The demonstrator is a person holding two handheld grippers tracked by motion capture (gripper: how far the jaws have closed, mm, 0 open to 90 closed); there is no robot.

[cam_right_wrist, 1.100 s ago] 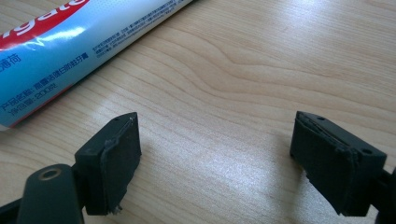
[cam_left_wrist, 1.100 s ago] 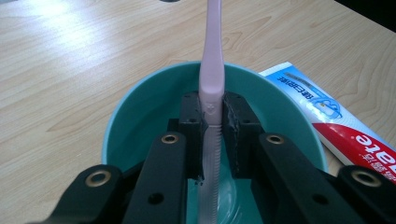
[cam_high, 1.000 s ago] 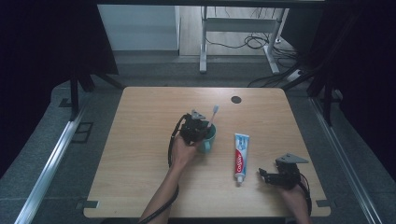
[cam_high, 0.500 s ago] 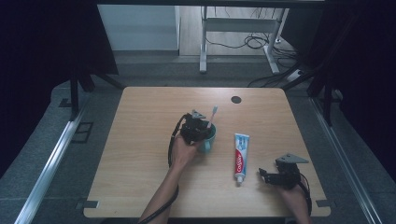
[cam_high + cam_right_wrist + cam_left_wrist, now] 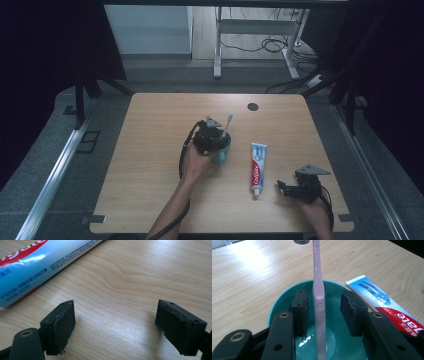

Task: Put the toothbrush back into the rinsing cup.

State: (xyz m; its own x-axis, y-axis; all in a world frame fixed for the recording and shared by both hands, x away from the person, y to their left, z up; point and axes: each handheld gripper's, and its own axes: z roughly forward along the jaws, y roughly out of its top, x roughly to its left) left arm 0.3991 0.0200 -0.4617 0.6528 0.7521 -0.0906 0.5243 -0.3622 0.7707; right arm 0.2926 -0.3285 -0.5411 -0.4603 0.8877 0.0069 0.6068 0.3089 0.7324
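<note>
A teal cup (image 5: 222, 148) (image 5: 287, 293) stands mid-table with a pink toothbrush (image 5: 227, 122) (image 5: 319, 297) upright in it. My left gripper (image 5: 209, 134) (image 5: 324, 312) reaches into the cup, jaws open on either side of the brush handle, with gaps showing between pads and handle. A blue, white and red toothpaste tube (image 5: 258, 166) (image 5: 384, 302) (image 5: 32, 265) lies flat to the cup's right. Near the table's front right my right gripper (image 5: 287, 190) (image 5: 115, 325) rests low over bare wood, open wide and empty, the tube just beyond its left jaw.
The wooden table (image 5: 150, 150) has a dark round cable hole (image 5: 253, 106) near its far edge. Metal rails and a dark floor surround it, with a desk frame and cables beyond.
Hardly anything has moved. The left gripper stays at the cup with the toothbrush, and the right gripper stays beside the tube.
</note>
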